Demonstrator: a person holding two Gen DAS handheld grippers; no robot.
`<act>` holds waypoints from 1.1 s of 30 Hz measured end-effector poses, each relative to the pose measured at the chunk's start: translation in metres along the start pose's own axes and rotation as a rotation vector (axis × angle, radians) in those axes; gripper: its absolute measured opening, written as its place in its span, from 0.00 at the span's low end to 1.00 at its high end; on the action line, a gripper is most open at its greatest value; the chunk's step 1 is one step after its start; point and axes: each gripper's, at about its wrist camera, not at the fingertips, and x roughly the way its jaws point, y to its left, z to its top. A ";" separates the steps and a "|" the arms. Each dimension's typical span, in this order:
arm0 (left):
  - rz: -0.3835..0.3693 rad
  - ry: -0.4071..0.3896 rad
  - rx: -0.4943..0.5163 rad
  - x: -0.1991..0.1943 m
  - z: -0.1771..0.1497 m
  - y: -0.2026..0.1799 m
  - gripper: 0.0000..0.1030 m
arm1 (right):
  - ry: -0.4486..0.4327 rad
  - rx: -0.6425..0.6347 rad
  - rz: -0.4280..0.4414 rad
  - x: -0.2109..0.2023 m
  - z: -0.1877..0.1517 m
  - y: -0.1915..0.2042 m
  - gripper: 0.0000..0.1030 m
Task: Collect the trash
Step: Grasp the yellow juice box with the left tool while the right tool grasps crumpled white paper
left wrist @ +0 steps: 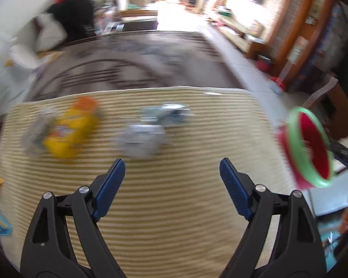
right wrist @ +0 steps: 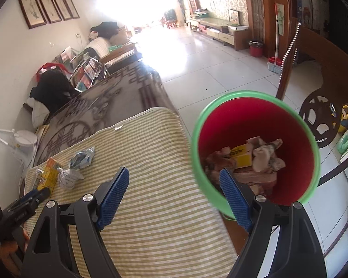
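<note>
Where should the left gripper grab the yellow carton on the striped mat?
Probably across the yellow carton's narrow sides near mid-body, coming from above: it lies flat on the mat. A crumpled wrapper sits close beside it, so keep the open left gripper clear of that side.

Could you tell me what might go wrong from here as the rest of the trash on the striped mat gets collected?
1. The red bin seems to hang past the striped mat, with the right gripper open around its rim, so it could tip or slip.
2. The yellow box and the crumpled wrappers lie close together; the open left gripper might knock one aside.
3. The left view is blurred, so aiming may be off.
</note>
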 end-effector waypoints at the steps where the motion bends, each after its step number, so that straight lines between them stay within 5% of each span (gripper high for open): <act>1: 0.025 0.003 -0.014 0.003 0.000 0.016 0.79 | 0.004 -0.002 0.000 0.002 -0.002 0.007 0.75; 8: 0.146 0.048 -0.004 0.043 0.026 0.114 0.79 | 0.027 -0.009 -0.023 0.009 -0.016 0.056 0.75; 19: 0.058 0.176 0.072 0.123 0.058 0.140 0.80 | 0.060 0.012 -0.052 0.019 -0.049 0.119 0.75; 23: 0.016 0.165 0.102 0.121 0.056 0.133 0.59 | 0.069 0.009 -0.050 0.026 -0.056 0.138 0.75; 33: -0.081 0.107 0.069 0.050 0.009 0.149 0.57 | 0.170 -0.115 0.039 0.106 -0.043 0.221 0.76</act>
